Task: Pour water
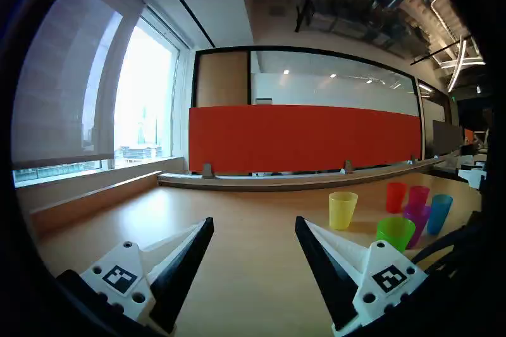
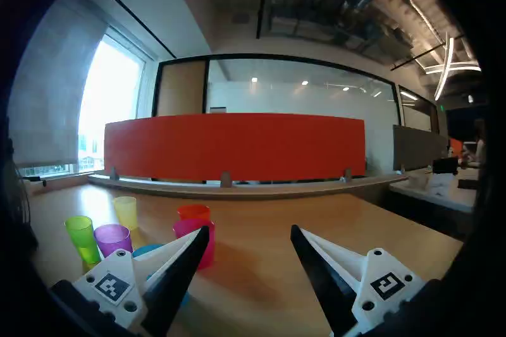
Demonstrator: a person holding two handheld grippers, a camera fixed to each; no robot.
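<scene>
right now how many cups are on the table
6 in the left gripper view: yellow cup apart on the left, red cup and pink cup behind, purple cup central, blue cup rightmost, green cup nearest. More may be hidden.

No text, brand, number or sign is legible; the black-and-white square tags [image 1: 119,278] bear patterns, not characters.

At the right of the left gripper view, you see a yellow cup [image 1: 342,209], red cup [image 1: 396,196], pink cup [image 1: 418,195], purple cup [image 1: 419,217], blue cup [image 1: 439,213] and green cup [image 1: 395,232]. The table [image 1: 253,207] is tan wood; the divider [image 1: 303,138] is red. Your left gripper [image 1: 253,219] and right gripper [image 2: 249,227] are white and black, with black-and-white square markers [image 1: 119,279].
</scene>
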